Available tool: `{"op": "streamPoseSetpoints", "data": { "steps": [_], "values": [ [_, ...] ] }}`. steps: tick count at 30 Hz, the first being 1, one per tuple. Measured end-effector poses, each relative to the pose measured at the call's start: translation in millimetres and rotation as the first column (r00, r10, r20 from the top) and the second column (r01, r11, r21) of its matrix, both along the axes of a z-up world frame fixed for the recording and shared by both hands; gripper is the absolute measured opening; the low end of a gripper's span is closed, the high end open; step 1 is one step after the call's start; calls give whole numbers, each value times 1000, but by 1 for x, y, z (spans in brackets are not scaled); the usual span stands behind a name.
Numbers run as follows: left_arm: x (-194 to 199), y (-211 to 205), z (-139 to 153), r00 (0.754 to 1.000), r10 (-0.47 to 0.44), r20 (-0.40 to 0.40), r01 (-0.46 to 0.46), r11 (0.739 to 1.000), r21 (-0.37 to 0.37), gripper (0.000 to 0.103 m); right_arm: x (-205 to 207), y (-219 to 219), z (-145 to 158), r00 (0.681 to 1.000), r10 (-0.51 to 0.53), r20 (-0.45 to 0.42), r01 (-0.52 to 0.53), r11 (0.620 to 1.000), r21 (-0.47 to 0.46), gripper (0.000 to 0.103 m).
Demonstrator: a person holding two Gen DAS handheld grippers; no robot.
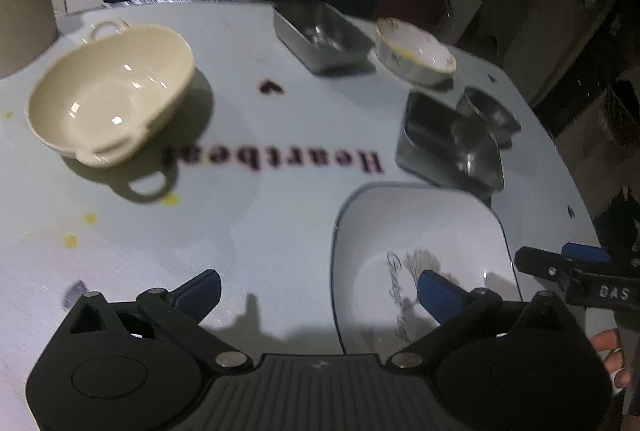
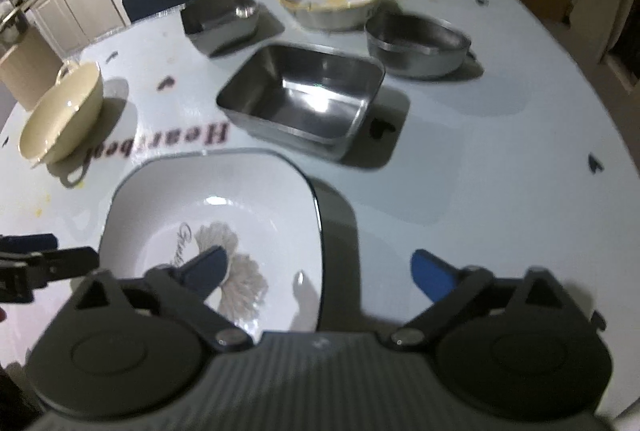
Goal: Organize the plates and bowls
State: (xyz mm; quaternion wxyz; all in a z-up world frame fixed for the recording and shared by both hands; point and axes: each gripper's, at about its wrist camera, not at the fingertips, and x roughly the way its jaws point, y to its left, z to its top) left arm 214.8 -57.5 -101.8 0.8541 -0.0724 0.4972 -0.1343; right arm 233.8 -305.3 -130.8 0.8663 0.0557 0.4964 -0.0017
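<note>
I have both tools released: the left gripper [image 1: 318,289] stands with its jaws spread wide and nothing between the pads, and the right gripper [image 2: 320,273] is the same, empty and fully spread. The square white plate [image 2: 224,223] lies flat on the table [image 1: 248,227] right under both of them, its dark-lined rim free of either tool as far as I can see, though one blue finger of each gripper hangs over its bowl.

Further out sit the cream two-handled bowl [image 1: 108,95] on my left, a large steel tray [image 2: 300,99] just beyond the plate, a smaller steel tray [image 2: 220,19] behind it, a round steel dish [image 2: 416,43] and the scalloped floral bowl [image 2: 332,1] at the far side. All stand apart from one another, none stacked yet, so I judge most of the sorting is still ahead.

What worries me is the crowding at the plate. My two grippers are very near each other, and a careless move could knock one into the other or catch the plate's rim and skid it on the glossy table. The ceramic pieces would chip if set into the steel trays hard. The light is dim and the views are blurred, so I could misjudge a rim
</note>
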Motion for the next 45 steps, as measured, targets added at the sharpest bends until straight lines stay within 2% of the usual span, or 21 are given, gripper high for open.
{"op": "streamPoseSetpoints", "data": {
  "steps": [7,15,19,23,26,29,30,33,35,36,38,39,41,42,43,44,45],
  "values": [
    [10,36,34,988,100,120,-102,995,7,103,1,19,34,977,20,212,-33,998,60,103],
    [25,100,45,941,293,170,-294,956,-16,103,29,65,51,943,-19,331,-56,975,217,103],
    [31,130,45,910,372,185,-377,926,-7,103,48,96,50,942,-40,333,-61,956,286,103],
    [35,158,40,884,429,183,-438,899,6,103,66,124,38,952,-59,300,-47,941,334,103],
    [37,173,36,868,462,181,-471,882,10,103,79,147,25,966,-65,249,-39,918,394,103],
    [38,186,32,856,483,183,-492,871,3,103,92,169,7,986,-76,151,-5,882,472,102],
    [38,190,31,852,490,185,-499,867,-1,103,94,175,1,990,-74,119,4,863,505,100],
    [41,197,28,837,511,195,-519,854,-8,103,104,193,-19,997,-66,28,38,818,574,81],
    [42,202,26,829,522,198,-531,847,-11,103,108,203,-32,998,-50,-28,56,784,618,60],
    [44,203,25,826,528,198,-536,844,-12,103,110,208,-38,997,-49,-53,71,774,629,55],
    [46,206,23,820,537,197,-545,839,-17,103,111,216,-46,995,-51,-83,92,763,640,41],
    [47,206,22,819,539,197,-547,837,-19,103,113,219,-50,994,-54,-90,100,753,651,39],
    [50,207,19,816,542,199,-550,835,-19,103,115,220,-55,993,-67,-100,117,716,689,25],
    [52,206,19,815,544,199,-552,834,-17,103,117,221,-57,993,-63,-104,118,699,705,21],
    [53,205,17,814,545,199,-554,833,-15,103,118,222,-56,993,-60,-106,117,703,702,21],
    [55,204,16,815,545,198,-554,833,-12,103,119,224,-53,995,-41,-95,95,722,685,21],
    [57,203,15,817,542,198,-551,834,-10,103,121,226,-48,997,-21,-75,64,767,639,19]
  ]
}}
